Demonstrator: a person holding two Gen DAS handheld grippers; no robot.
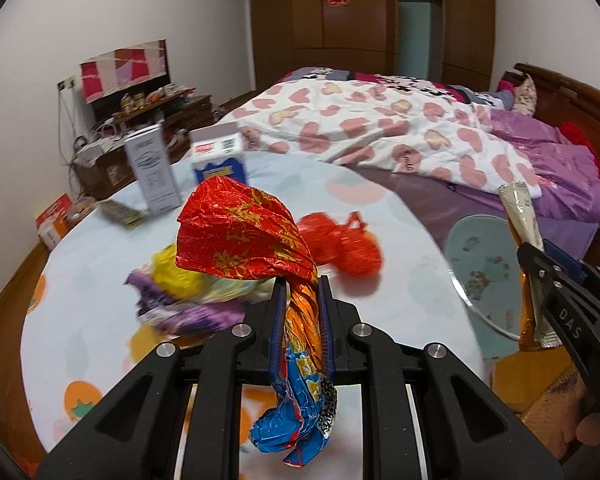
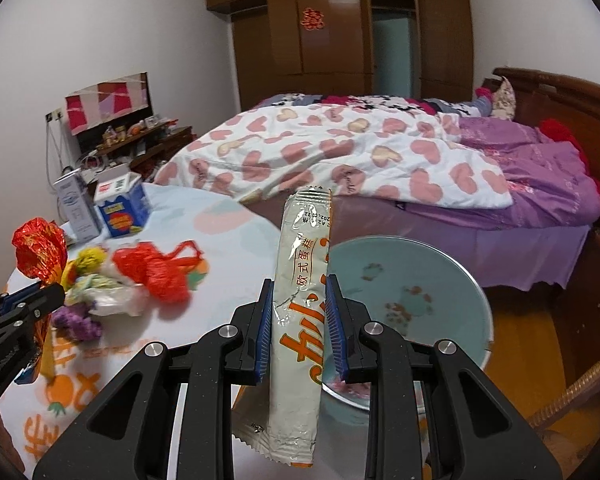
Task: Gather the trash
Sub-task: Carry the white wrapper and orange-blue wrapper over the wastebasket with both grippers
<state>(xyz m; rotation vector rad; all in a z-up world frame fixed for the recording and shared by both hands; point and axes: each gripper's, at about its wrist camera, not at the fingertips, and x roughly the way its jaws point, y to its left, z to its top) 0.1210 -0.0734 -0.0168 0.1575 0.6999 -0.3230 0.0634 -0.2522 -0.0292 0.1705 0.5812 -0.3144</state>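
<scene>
Left wrist view: the round table [image 1: 400,208] fills the frame, with a red bag [image 1: 342,242] at one o'clock of the left gripper [image 1: 303,300], whose fingers pinch a crumpled red foil wrapper [image 1: 240,232]. The right gripper [image 2: 300,312] clamps a pale snack packet [image 2: 300,280] (upright), a bowl [image 2: 452,264] at two o'clock.

On the round cloth-covered table [image 2: 228,236] two upright cartons [image 2: 122,208] stand behind the crumpled red plastic bag [image 2: 156,270], left of the pale-blue basin [image 2: 440,256]
</scene>
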